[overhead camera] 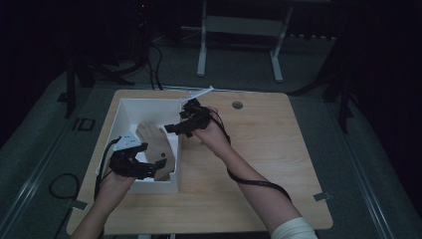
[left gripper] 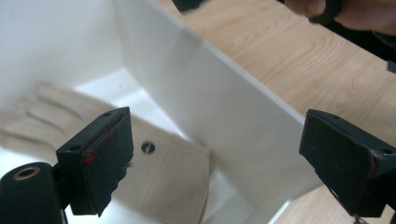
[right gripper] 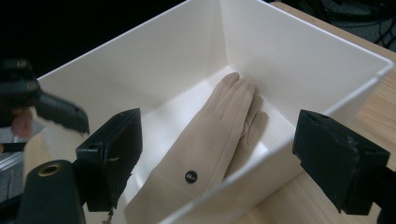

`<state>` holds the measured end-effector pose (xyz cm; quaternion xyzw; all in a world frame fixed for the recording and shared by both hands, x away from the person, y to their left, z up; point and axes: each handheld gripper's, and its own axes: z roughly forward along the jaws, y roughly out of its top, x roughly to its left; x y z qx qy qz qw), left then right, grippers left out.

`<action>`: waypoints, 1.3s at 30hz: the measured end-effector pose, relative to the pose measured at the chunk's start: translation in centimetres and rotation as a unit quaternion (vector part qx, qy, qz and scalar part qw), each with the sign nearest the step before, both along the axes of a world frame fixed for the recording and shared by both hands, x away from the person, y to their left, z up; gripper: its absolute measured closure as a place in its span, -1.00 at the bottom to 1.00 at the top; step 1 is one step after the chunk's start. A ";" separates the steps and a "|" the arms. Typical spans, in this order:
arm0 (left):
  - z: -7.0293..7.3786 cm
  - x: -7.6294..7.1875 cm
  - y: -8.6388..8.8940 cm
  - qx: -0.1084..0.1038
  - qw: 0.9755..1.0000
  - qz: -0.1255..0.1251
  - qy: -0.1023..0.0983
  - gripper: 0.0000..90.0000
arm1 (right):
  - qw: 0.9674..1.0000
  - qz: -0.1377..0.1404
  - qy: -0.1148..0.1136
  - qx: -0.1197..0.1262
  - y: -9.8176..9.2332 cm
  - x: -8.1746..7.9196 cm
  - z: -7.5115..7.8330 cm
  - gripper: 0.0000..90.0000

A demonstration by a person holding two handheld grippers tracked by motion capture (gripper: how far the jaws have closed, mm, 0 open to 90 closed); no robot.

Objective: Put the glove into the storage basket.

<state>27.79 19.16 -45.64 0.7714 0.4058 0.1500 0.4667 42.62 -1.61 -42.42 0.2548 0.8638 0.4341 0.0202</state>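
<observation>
The left gripper (overhead camera: pixel 142 162) is held at the lower left of the high view by a hand (overhead camera: pixel 110 183) entering from the bottom edge; its jaws are spread wide with nothing pressed between them; the right gripper (overhead camera: pixel 175 128) is held near the frame's centre by a bare forearm (overhead camera: pixel 254 186) angled in from the lower right; its jaws are likewise parted and unloaded.
</observation>
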 end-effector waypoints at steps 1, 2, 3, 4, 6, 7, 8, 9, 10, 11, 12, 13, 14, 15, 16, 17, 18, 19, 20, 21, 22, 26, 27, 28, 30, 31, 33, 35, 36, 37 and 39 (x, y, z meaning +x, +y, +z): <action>0.3 0.0 -0.2 -0.004 1.000 -0.004 0.000 -0.76 | 1.000 0.000 0.000 0.005 -0.5 -0.2 0.1 -0.65; 0.6 0.0 -0.5 -0.007 1.000 -0.005 -0.003 -0.76 | 1.000 0.000 -0.002 0.007 -0.9 -0.3 0.3 -0.65; 0.9 -0.1 -0.9 -0.008 1.000 -0.004 -0.009 -0.76 | 1.000 0.002 -0.005 0.009 -1.4 -0.5 0.4 -0.65; 1.1 -0.1 -1.2 -0.012 1.000 -0.010 -0.010 -0.76 | 1.000 0.001 -0.006 0.009 -1.9 -0.7 0.5 -0.65; 1.5 -0.2 -2.0 -0.010 1.000 -0.021 -0.013 -0.76 | 1.000 0.003 -0.012 0.008 -2.8 -1.1 0.5 -0.65; 1.7 -0.2 -2.4 -0.011 0.999 -0.027 -0.015 -0.76 | 1.000 0.003 -0.013 0.010 -3.2 -1.3 0.6 -0.65; 1.8 -0.2 -2.8 -0.014 0.999 -0.034 -0.016 -0.76 | 1.000 0.001 -0.014 0.010 -3.7 -1.5 0.6 -0.65; 1.9 -0.2 -3.3 -0.011 0.999 -0.040 -0.016 -0.76 | 1.000 0.002 -0.017 0.012 -4.2 -1.6 0.6 -0.65; 1.9 -0.2 -3.7 -0.007 0.999 -0.043 -0.018 -0.76 | 1.000 0.002 -0.016 0.015 -4.7 -1.7 0.6 -0.65; 2.0 -0.2 -4.1 -0.008 0.999 -0.048 -0.020 -0.76 | 1.000 0.001 -0.017 0.016 -5.1 -1.9 0.6 -0.65; 2.1 -0.2 -4.5 -0.011 0.998 -0.052 -0.018 -0.76 | 1.000 0.000 -0.016 0.015 -5.6 -2.0 0.5 -0.65; 2.1 -0.3 -4.9 -0.012 0.998 -0.057 -0.020 -0.76 | 1.000 0.001 -0.016 0.017 -6.1 -2.2 0.5 -0.65; 2.2 -0.3 -5.3 -0.012 0.998 -0.061 -0.021 -0.76 | 1.000 0.001 -0.016 0.017 -6.5 -2.4 0.4 -0.65; 2.3 -0.3 -5.7 -0.012 0.998 -0.066 -0.022 -0.76 | 1.000 0.000 -0.017 0.016 -6.9 -2.5 0.4 -0.65; 2.3 -0.4 -6.1 -0.014 0.997 -0.071 -0.022 -0.76 | 1.000 0.001 -0.018 0.017 -7.4 -2.7 0.3 -0.65; 2.3 -0.4 -6.6 -0.014 0.996 -0.080 -0.023 -0.76 | 1.000 0.001 -0.019 0.017 -7.8 -2.8 0.3 -0.65; 2.3 -0.4 -7.0 -0.012 0.996 -0.083 -0.023 -0.75 | 1.000 -0.001 -0.021 0.016 -8.3 -3.0 0.2 -0.65; 2.4 -0.4 -7.5 -0.009 0.996 -0.088 -0.025 -0.75 | 1.000 -0.001 -0.021 0.018 -8.6 -3.1 0.2 -0.65; 2.3 -0.4 -8.0 -0.012 0.995 -0.095 -0.023 -0.75 | 1.000 -0.002 -0.020 0.018 -9.0 -3.2 0.1 -0.65; 2.3 -0.5 -8.4 -0.010 0.995 -0.099 -0.024 -0.75 | 1.000 -0.004 -0.022 0.017 -9.3 -3.3 0.0 -0.65; 2.3 -0.5 -8.9 -0.009 0.994 -0.104 -0.026 -0.75 | 1.000 -0.005 -0.021 0.017 -9.7 -3.4 -0.1 -0.65; 2.2 -0.6 -10.5 -0.007 0.991 -0.131 -0.026 -0.75 | 1.000 -0.006 -0.021 0.011 -10.9 -3.8 -0.6 -0.65; 2.2 -0.6 -10.9 -0.006 0.990 -0.138 -0.027 -0.75 | 1.000 -0.008 -0.020 0.010 -11.2 -3.9 -0.7 -0.65; 2.1 -0.6 -11.3 -0.004 0.989 -0.142 -0.026 -0.75 | 1.000 -0.010 -0.023 0.010 -11.5 -4.0 -0.8 -0.65; 1.9 -0.6 -12.0 -0.005 0.988 -0.152 -0.024 -0.75 | 1.000 -0.011 -0.026 0.008 -12.2 -4.2 -1.0 -0.65; 1.8 -0.7 -12.3 -0.005 0.988 -0.153 -0.025 -0.75 | 1.000 -0.011 -0.027 0.007 -12.5 -4.3 -1.1 -0.65; 1.5 -0.6 -13.0 -0.005 0.987 -0.160 -0.025 -0.75 | 1.000 -0.012 -0.026 0.005 -13.1 -4.5 -1.3 -0.65; 1.1 -0.6 -13.6 -0.003 0.986 -0.164 -0.027 -0.75 | 1.000 -0.014 -0.027 0.002 -13.7 -4.7 -1.6 -0.65; 0.9 -0.6 -13.9 -0.004 0.986 -0.166 -0.027 -0.75 | 1.000 -0.016 -0.025 0.002 -14.0 -4.8 -1.7 -0.65; 0.7 -0.5 -14.2 -0.004 0.985 -0.169 -0.026 -0.75 | 1.000 -0.017 -0.025 0.001 -14.3 -4.8 -1.9 -0.65; 0.2 -0.4 -14.9 -0.003 0.984 -0.175 -0.024 -0.75 | 1.000 -0.021 -0.022 0.001 -14.9 -5.0 -2.3 -0.65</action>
